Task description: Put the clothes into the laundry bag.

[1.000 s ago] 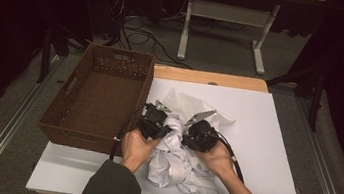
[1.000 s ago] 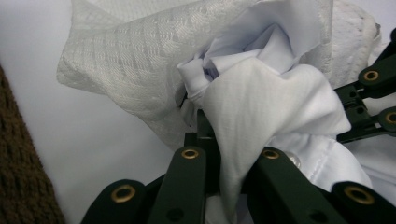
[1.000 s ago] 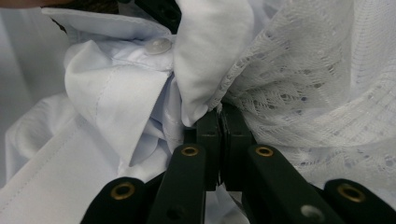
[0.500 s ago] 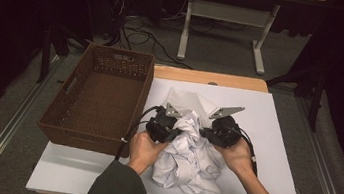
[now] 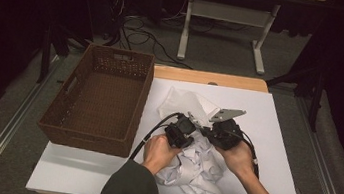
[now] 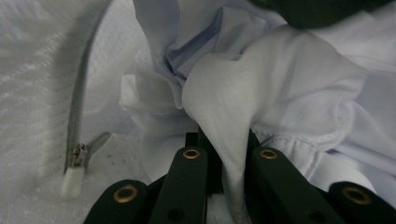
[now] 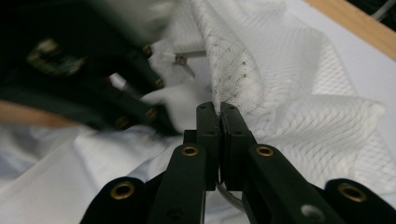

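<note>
A crumpled white garment (image 5: 195, 173) lies on the white table, partly over a white mesh laundry bag (image 5: 184, 103). My left gripper (image 5: 181, 132) is shut on a fold of the garment (image 6: 224, 107); the cloth runs down between its jaws. The bag's grey zipper (image 6: 77, 116) and its white pull (image 6: 72, 179) lie just to the left. My right gripper (image 5: 223, 133) is shut on the edge of the mesh bag (image 7: 299, 121), its jaws having just closed tighter. The left gripper (image 7: 135, 109) sits close by in the right gripper view, with the garment (image 7: 88, 163) below it.
A brown wicker basket (image 5: 94, 132) stands empty at the table's left, touching the white board (image 5: 282, 121). A strip of wooden tabletop (image 5: 213, 78) shows behind. Cables and a metal stand foot lie on the floor beyond.
Both hands have shifted right over the cloth, the left closing in on the right. The right gripper has lifted a little, and more of the mesh bag lies spread behind them.
</note>
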`<state>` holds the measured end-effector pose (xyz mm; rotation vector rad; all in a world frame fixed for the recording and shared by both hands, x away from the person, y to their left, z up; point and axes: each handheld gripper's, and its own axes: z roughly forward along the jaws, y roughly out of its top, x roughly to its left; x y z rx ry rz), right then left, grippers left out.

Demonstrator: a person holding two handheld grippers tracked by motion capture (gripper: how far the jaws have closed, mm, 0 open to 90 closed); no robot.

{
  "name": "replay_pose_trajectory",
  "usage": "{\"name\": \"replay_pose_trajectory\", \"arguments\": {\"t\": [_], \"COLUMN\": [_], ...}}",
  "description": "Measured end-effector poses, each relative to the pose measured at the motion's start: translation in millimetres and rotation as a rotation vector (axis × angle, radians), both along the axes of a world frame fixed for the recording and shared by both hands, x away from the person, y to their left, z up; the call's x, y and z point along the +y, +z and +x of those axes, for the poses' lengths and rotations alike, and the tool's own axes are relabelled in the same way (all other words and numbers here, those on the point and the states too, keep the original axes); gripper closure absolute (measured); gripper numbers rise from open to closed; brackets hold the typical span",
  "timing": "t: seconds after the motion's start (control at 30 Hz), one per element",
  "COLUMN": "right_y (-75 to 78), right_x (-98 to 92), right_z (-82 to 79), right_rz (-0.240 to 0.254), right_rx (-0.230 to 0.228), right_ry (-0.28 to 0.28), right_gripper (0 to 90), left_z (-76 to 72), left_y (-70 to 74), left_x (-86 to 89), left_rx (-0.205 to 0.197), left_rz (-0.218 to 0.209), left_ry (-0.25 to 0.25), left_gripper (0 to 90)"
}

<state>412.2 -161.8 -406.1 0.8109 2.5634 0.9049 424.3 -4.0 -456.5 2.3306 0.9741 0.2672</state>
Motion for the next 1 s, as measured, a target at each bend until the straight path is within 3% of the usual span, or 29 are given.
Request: {"name": "replay_pose_trajectory", "arguments": {"t": [0.1,0.17,0.27,0.37,0.5,0.6,0.73,0.87,0.93,1.0], "right_y": [-6.1,-9.6,-12.9,-14.3,-19.1,-22.9,-21.7,-17.9,-15.1,-12.4], "right_x": [2.9,2.9,-0.8,-7.6,-11.0,-8.9,-6.5,-8.5,-9.5,-10.3], "right_z": [-3.7,-6.6,-6.3,-3.3,0.6,3.6,1.5,0.8,1.7,1.5], "right_rz": [-0.010,-0.025,-0.039,-0.044,-0.056,-0.061,-0.048,-0.035,-0.035,-0.025], "right_rx": [0.017,0.026,0.042,0.063,0.064,0.073,0.063,0.044,0.043,0.040], "right_ry": [0.005,0.006,0.000,-0.031,-0.047,-0.051,-0.041,-0.028,-0.032,-0.036], "right_gripper": [89.0,89.0,88.9,88.9,88.9,88.9,89.0,89.0,89.0,89.1], "left_z": [12.0,13.7,8.5,-5.2,-27.9,-36.2,-29.3,-20.3,-13.5,-4.7], "left_y": [-6.3,-6.4,-1.3,13.7,30.0,28.4,13.2,8.6,9.4,8.7], "left_x": [5.9,10.0,12.6,20.9,31.0,33.2,24.9,11.8,4.6,0.1], "left_rx": [0.001,0.003,-0.007,-0.031,-0.070,-0.051,0.000,-0.065,-0.073,-0.063], "left_rz": [0.007,-0.007,-0.011,-0.040,-0.036,-0.013,-0.008,-0.048,-0.070,-0.088], "left_ry": [0.082,0.109,0.114,0.104,0.067,0.042,0.032,0.014,0.005,0.018], "left_gripper": [86.6,84.3,69.7,53.1,46.9,50.6,56.8,78.3,87.1,88.2]}}
